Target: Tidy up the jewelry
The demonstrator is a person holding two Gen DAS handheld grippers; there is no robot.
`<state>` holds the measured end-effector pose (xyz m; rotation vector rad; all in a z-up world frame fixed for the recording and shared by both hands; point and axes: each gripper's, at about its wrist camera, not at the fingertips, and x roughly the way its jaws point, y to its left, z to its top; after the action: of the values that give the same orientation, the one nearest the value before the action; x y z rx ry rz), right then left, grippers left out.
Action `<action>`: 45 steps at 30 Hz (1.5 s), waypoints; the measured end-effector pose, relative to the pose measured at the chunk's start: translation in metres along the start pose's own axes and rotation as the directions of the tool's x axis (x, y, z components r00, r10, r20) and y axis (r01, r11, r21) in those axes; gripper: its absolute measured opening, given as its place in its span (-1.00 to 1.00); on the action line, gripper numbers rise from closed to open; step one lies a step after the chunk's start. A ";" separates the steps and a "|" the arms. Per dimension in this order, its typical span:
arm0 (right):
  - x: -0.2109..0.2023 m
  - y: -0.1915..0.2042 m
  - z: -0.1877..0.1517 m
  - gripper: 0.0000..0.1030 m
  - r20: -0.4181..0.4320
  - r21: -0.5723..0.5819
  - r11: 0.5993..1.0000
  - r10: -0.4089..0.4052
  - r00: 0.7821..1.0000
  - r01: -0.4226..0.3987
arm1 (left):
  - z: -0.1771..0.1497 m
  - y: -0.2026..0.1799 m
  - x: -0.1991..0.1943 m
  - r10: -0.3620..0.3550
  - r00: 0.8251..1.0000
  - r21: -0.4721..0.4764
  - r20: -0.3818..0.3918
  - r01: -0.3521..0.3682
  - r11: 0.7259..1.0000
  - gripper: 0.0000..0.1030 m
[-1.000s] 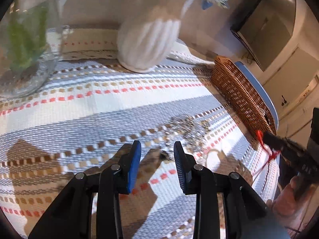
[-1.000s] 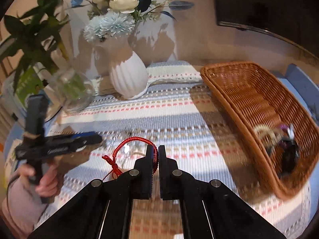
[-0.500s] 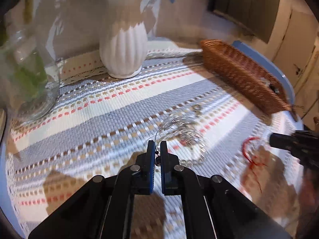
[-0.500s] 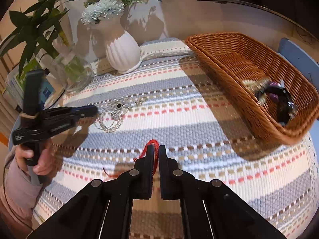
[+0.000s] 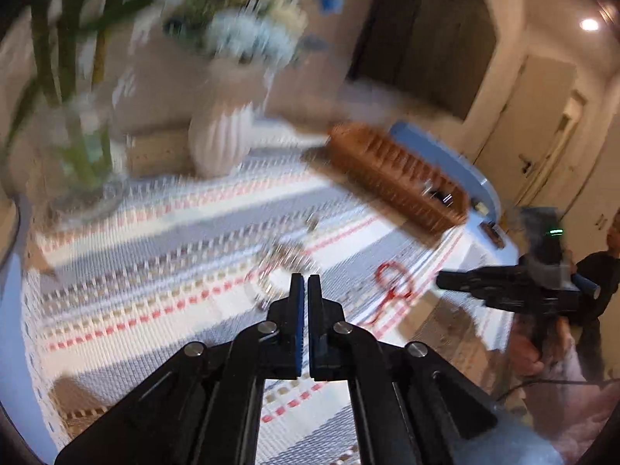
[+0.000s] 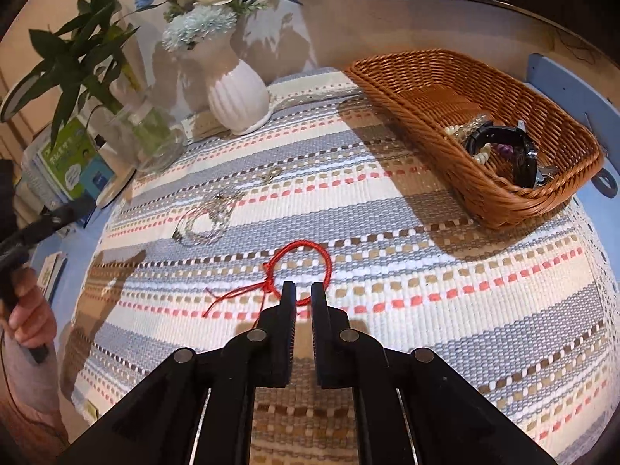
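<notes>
A red cord bracelet (image 6: pixel 300 267) lies flat on the striped mat, just past my right gripper (image 6: pixel 304 290), whose fingers stand slightly apart and hold nothing. It also shows in the blurred left wrist view (image 5: pixel 391 283). A clear bead bracelet with a silver chain (image 6: pixel 205 221) lies further left on the mat. My left gripper (image 5: pixel 306 283) is raised above the mat with its jaws shut; nothing shows between them. A wicker basket (image 6: pixel 434 73) at the right holds a black watch and bead bracelets (image 6: pixel 500 147).
A white ribbed vase with flowers (image 6: pixel 236 93) and a glass vase with green stems (image 6: pixel 151 135) stand at the back of the mat. Books (image 6: pixel 66 162) lie at the far left. The mat's near edge hangs toward me.
My right gripper has let go of the red cord bracelet, which now lies on the mat, and its fingers have parted. My left gripper has risen, shut, away from the bead bracelet.
</notes>
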<state>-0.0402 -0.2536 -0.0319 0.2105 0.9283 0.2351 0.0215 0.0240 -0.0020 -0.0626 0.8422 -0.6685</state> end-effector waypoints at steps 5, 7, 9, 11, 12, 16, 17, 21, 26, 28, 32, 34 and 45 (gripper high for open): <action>0.002 0.003 -0.005 -0.39 -0.012 -0.017 1.000 -0.017 1.000 0.017 | 0.001 -0.004 0.050 -0.032 0.991 0.012 -0.130 0.034 0.999 -1.00; 0.003 0.003 -0.006 -0.39 -0.018 -0.034 0.999 -0.036 0.999 0.036 | 0.002 -0.024 0.063 0.003 0.988 0.144 -0.152 0.019 0.989 -1.00; 0.003 0.001 -0.005 -0.39 -0.020 -0.041 0.998 -0.046 0.999 0.046 | 0.002 -0.047 0.079 0.057 0.983 0.292 -0.176 -0.003 0.956 -0.93; 0.003 -0.005 -0.005 -0.39 -0.025 -0.034 0.998 -0.050 0.998 0.049 | 0.000 -0.059 0.092 0.097 0.977 0.381 -0.191 -0.017 0.924 -0.79; 0.004 -0.008 -0.004 -0.39 -0.026 -0.028 0.998 -0.054 0.998 0.053 | -0.001 -0.064 0.099 0.113 0.974 0.423 -0.199 -0.019 0.906 -0.79; 0.006 -0.018 -0.003 -0.39 -0.033 -0.006 0.998 -0.058 0.998 0.058 | -0.002 -0.065 0.121 0.173 0.964 0.474 -0.202 -0.058 0.879 -0.79; 0.006 -0.019 -0.003 -0.39 -0.035 -0.003 0.998 -0.056 0.998 0.056 | -0.001 -0.060 0.123 0.161 0.964 0.455 -0.212 -0.049 0.889 -0.79; 0.006 -0.018 0.000 -0.36 -0.033 -0.006 1.000 -0.017 0.999 0.017 | -0.001 -0.050 0.121 0.122 0.969 0.404 -0.217 -0.024 0.914 -0.77; 0.019 -0.001 0.013 -0.25 -0.048 -0.040 0.999 0.020 0.999 -0.022 | 0.003 -0.048 0.124 0.103 0.970 0.390 -0.218 -0.010 0.921 -0.73; 0.025 0.011 0.016 -0.24 -0.057 -0.070 0.997 0.041 0.998 -0.045 | 0.004 -0.045 0.125 0.077 0.975 0.368 -0.208 0.005 0.930 -0.73; 0.037 0.036 0.016 -0.23 -0.070 -0.166 0.986 0.018 0.997 -0.030 | 0.002 -0.044 0.121 0.054 0.979 0.353 -0.198 0.020 0.936 -0.91; 0.046 0.044 0.018 -0.23 -0.072 -0.207 0.978 -0.018 0.997 0.003 | 0.002 -0.044 0.112 0.018 0.981 0.330 -0.193 0.047 0.943 -0.91; 0.033 0.076 -0.010 -0.91 -0.028 -0.371 0.917 -0.171 0.985 0.148 | 0.037 -0.039 0.006 -0.302 0.953 0.144 -0.028 0.303 0.942 -0.90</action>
<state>-0.0373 -0.1709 -0.0414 -0.2211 0.9377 0.2610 0.0301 -0.0181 0.0306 -0.0576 0.7929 -1.0193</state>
